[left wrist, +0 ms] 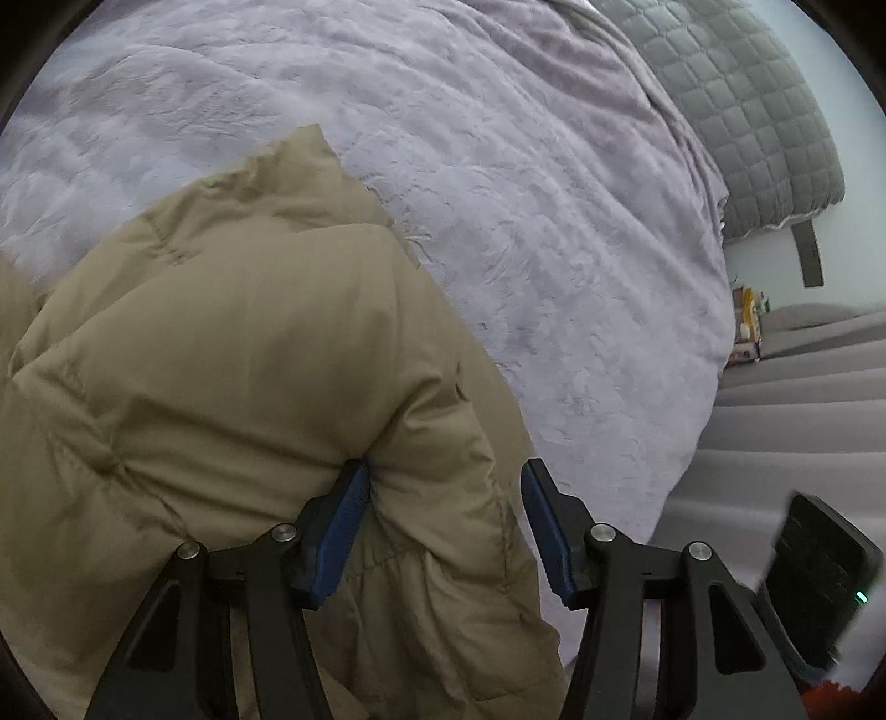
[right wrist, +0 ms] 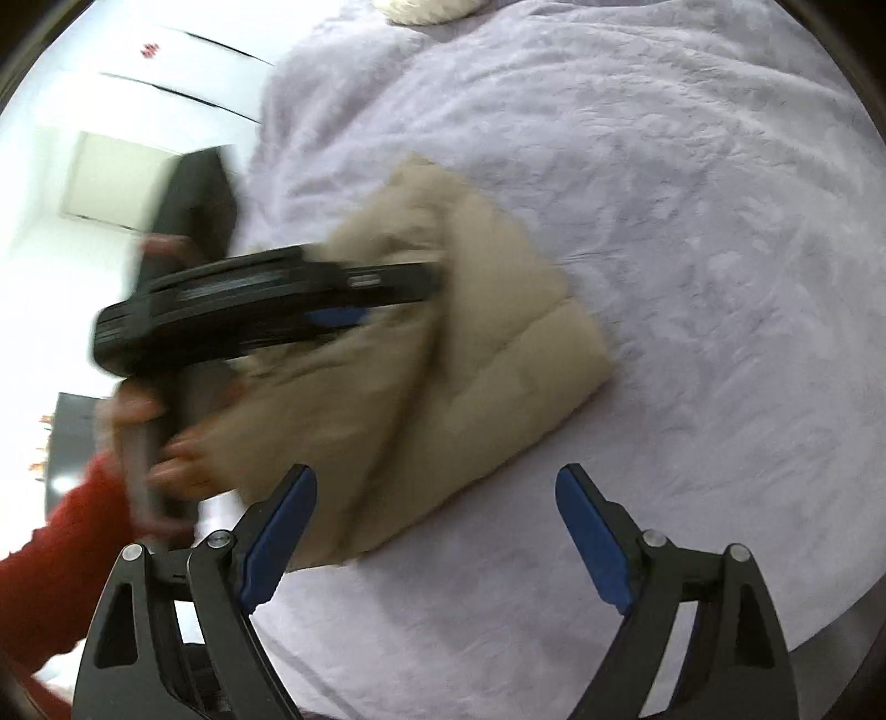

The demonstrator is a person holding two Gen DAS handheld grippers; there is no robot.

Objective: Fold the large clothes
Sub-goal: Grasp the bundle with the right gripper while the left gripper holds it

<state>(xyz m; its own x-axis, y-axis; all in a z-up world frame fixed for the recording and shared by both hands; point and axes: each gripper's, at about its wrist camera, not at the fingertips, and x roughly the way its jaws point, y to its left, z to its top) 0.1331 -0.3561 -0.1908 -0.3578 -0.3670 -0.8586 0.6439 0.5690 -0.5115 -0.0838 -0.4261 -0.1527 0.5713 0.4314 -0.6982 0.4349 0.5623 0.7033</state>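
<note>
A beige puffer jacket [left wrist: 232, 354] lies folded on a lilac fleece blanket [left wrist: 498, 166] on a bed. My left gripper [left wrist: 443, 476] has its jaws apart, with a fold of the jacket bulging between them and pressing the left blue pad [left wrist: 340, 531]. In the right wrist view the jacket [right wrist: 470, 332] is a compact bundle, and the left gripper [right wrist: 260, 310] shows blurred across its left side, held by a hand in a red sleeve [right wrist: 61, 581]. My right gripper [right wrist: 437, 487] is open and empty, above the blanket [right wrist: 692, 221] at the jacket's near edge.
A grey quilted headboard [left wrist: 753, 111] stands at the far right of the bed. Grey steps or cushions [left wrist: 803, 399] and a black device [left wrist: 819, 576] lie beside the bed. A white knitted object [right wrist: 426, 8] sits at the blanket's far edge. White walls lie left.
</note>
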